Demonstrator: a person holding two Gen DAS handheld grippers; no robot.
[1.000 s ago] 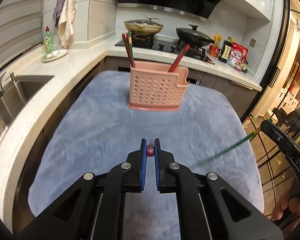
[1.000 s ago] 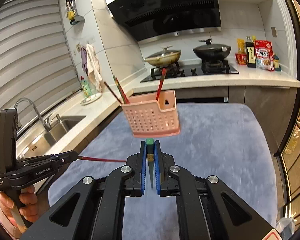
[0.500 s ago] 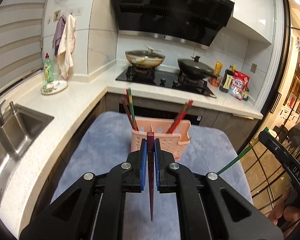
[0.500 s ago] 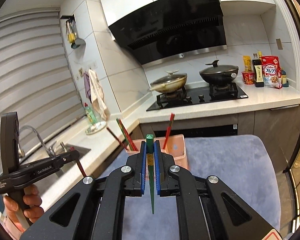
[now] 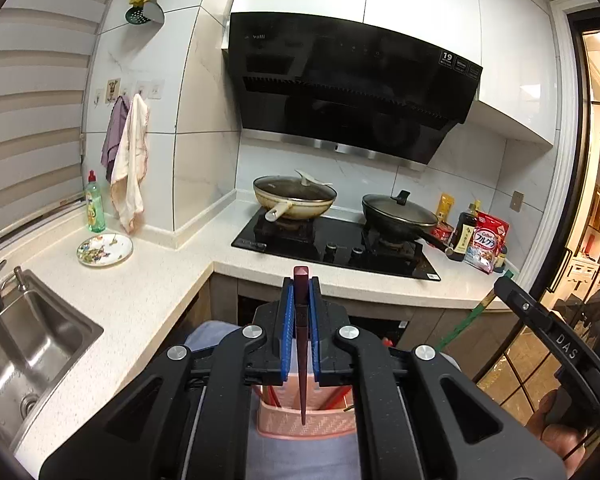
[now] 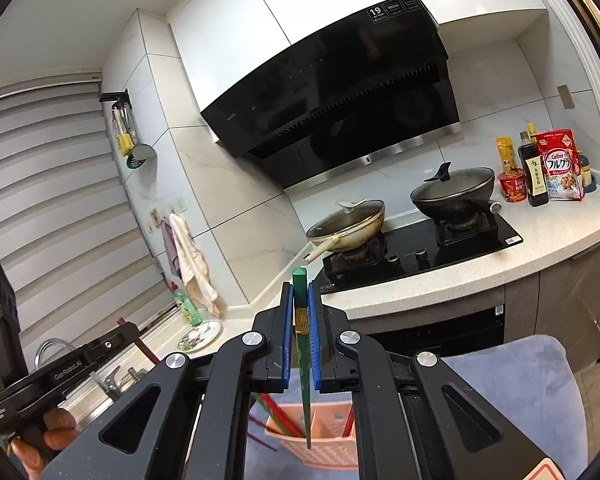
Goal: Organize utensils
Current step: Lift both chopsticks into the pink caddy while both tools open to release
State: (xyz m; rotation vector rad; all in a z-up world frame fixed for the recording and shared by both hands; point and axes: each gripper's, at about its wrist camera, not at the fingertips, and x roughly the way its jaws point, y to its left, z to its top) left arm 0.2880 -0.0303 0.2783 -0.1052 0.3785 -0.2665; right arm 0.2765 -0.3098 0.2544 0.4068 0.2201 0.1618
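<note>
At six o'clock in both wrist views, the pink utensil basket sits on blue-grey cloth. Above it, left gripper clenches a dark-red chopstick; right gripper clenches a green chopstick, tips pointing down.

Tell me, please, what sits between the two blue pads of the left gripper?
In the left wrist view, a dark red chopstick stands clamped between the left gripper pads, tip pointing down toward the pink holder.
</note>
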